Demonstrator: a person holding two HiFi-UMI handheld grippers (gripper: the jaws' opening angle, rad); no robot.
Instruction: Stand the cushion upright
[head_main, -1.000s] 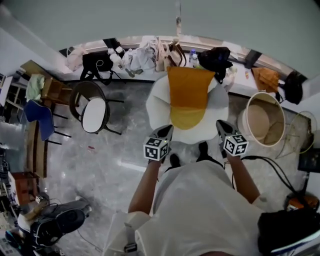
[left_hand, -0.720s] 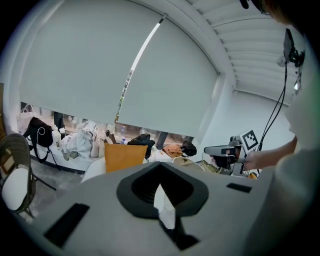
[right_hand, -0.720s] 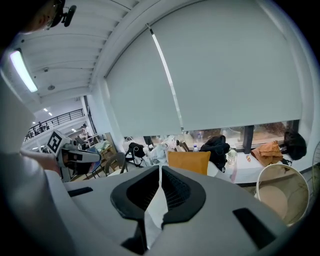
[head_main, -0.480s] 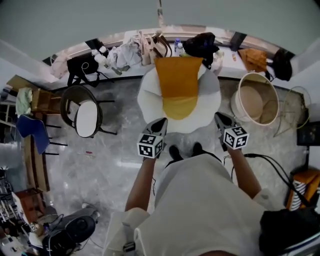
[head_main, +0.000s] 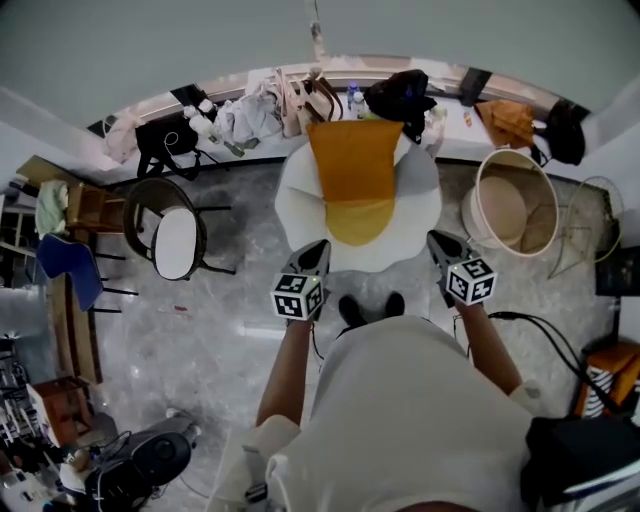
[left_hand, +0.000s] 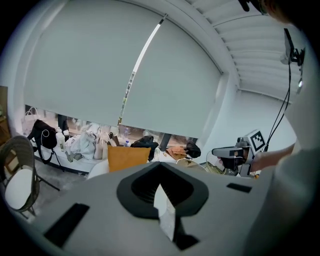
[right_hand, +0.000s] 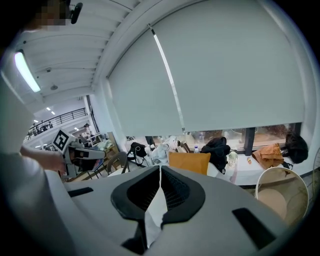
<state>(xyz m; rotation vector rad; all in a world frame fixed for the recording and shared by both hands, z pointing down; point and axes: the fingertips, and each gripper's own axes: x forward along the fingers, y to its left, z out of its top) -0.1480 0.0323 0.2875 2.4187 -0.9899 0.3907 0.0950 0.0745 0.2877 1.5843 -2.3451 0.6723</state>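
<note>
where it sits, cushion (head_main: 355, 160) stands upright.

No word, brand, number or sign can be read in any view. The only printed marks are black-and-white square patterns on the marker cube (head_main: 297, 296) of the left gripper (head_main: 316, 250) and on the like cube (head_main: 470, 281) of the right gripper (head_main: 438, 241); they carry no letters or digits. The bottles (head_main: 352, 95) by the window are too small for a label to be made out.
</note>
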